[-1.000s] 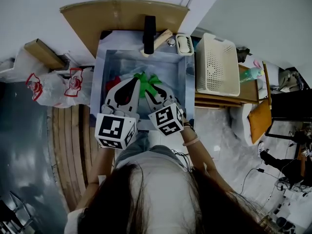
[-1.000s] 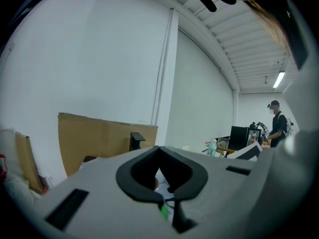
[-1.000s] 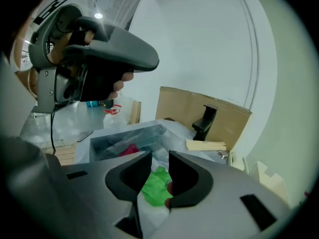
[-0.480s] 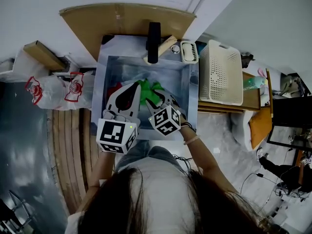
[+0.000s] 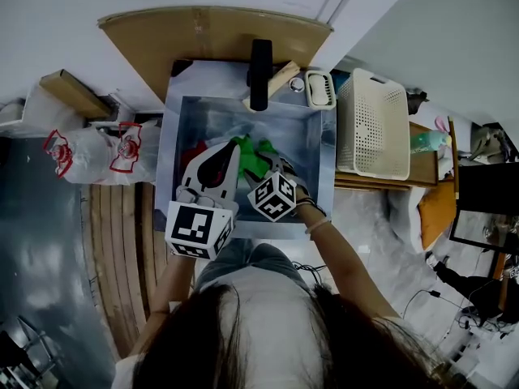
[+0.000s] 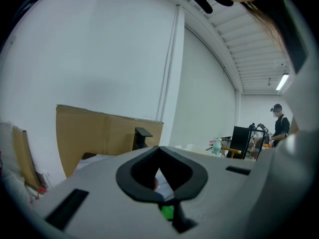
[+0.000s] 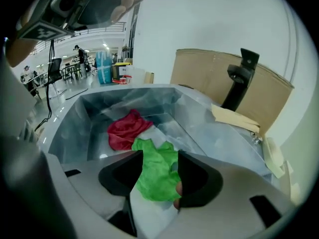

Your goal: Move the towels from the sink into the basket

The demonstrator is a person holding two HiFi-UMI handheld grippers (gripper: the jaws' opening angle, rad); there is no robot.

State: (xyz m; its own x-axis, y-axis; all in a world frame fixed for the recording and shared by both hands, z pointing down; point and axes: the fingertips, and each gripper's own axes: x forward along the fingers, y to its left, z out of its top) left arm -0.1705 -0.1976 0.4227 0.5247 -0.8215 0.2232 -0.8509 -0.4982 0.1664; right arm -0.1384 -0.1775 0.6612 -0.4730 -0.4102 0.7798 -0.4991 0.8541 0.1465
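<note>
Towels lie in the steel sink (image 5: 168,177): crumpled red towel (image 7: 127,128) left, crumpled green towel (image 7: 157,176) just right of it. Left tongs (image 6: 159,148), together and empty, hover above red. Right tongs (image 7: 160,156), nearer, jaws just opening, straddle green unclamped. White plastic basket (image 5: 373,124) stands right

Red cloth towel (image 5: 195,151) left of green cloth towel (image 5: 255,156), both in rectangular steel sink (image 5: 167,173); white perforated plastic basket (image 5: 373,124) right of sink.
</note>
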